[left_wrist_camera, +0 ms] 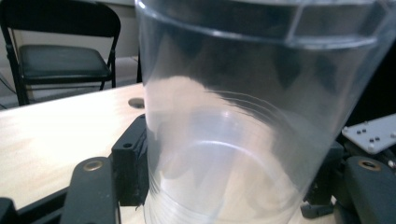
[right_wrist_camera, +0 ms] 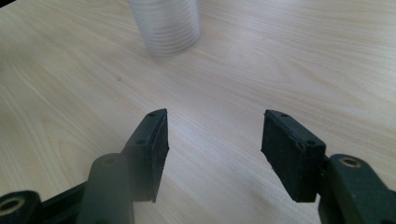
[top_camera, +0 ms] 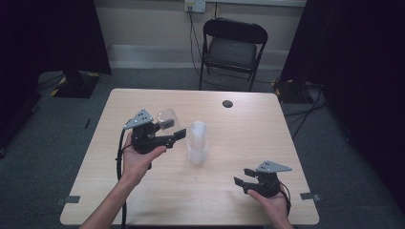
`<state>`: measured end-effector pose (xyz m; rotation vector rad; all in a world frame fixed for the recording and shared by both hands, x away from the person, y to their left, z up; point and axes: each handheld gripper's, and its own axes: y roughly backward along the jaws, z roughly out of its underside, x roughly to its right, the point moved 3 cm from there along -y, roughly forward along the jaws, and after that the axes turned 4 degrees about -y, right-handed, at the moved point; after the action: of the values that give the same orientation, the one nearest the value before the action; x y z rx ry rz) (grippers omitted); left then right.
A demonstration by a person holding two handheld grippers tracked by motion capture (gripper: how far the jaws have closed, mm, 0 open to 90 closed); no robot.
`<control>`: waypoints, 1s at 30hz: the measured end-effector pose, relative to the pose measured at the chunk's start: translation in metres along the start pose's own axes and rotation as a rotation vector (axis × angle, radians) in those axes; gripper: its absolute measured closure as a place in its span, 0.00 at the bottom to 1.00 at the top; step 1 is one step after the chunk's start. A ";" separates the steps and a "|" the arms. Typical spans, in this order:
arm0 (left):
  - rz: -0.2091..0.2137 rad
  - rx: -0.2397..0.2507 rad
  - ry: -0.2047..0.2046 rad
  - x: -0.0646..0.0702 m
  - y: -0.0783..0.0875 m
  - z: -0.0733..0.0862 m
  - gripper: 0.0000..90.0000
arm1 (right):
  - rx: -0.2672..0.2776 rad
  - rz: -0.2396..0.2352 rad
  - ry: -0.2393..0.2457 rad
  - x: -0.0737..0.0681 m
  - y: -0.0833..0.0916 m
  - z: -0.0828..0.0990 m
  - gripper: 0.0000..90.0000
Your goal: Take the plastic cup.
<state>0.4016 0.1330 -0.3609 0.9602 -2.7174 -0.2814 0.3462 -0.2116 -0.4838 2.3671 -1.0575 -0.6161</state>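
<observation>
A clear, ribbed plastic cup [top_camera: 167, 118] is held between the fingers [left_wrist_camera: 130, 168] of the left gripper [top_camera: 168, 130], tilted above the pale wooden bench [top_camera: 239, 129] at about nine o'clock from a stack of clear plastic cups [top_camera: 197, 143] standing near the bench's middle. The right gripper [top_camera: 242, 180], at about four o'clock from the stack, is kept with its fingers [right_wrist_camera: 154, 149] wide apart and nothing between them. A black folding chair [top_camera: 233, 47] is seen beyond the bench at twelve o'clock.

Both the left gripper [top_camera: 168, 129] and the right gripper [top_camera: 242, 183] are matte black, each topped by a grey three-cornered plate dotted with small holes. Their blocky rectangular pads [right_wrist_camera: 290, 154] carry small screws, brass-ringed pivots sit behind them, and a black cable [top_camera: 119, 157] trails from the left one. The person's forearms are bare.
</observation>
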 end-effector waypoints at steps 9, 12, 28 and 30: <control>0.044 -0.011 0.018 0.011 0.010 0.012 0.38 | 0.016 -0.026 0.045 -0.013 -0.003 -0.004 0.46; 0.051 -0.020 0.037 0.012 0.011 0.018 0.38 | 0.021 -0.068 0.099 -0.026 -0.008 -0.002 0.46; 0.090 -0.076 0.107 0.030 0.014 0.047 0.39 | 0.069 -0.113 0.137 -0.047 -0.013 -0.007 0.48; 0.100 -0.083 0.135 0.032 0.014 0.051 0.39 | 0.078 -0.118 0.133 -0.048 -0.011 -0.008 0.48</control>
<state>0.3546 0.1280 -0.4007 0.7882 -2.5994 -0.2967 0.3276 -0.1661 -0.4737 2.5137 -0.9049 -0.4588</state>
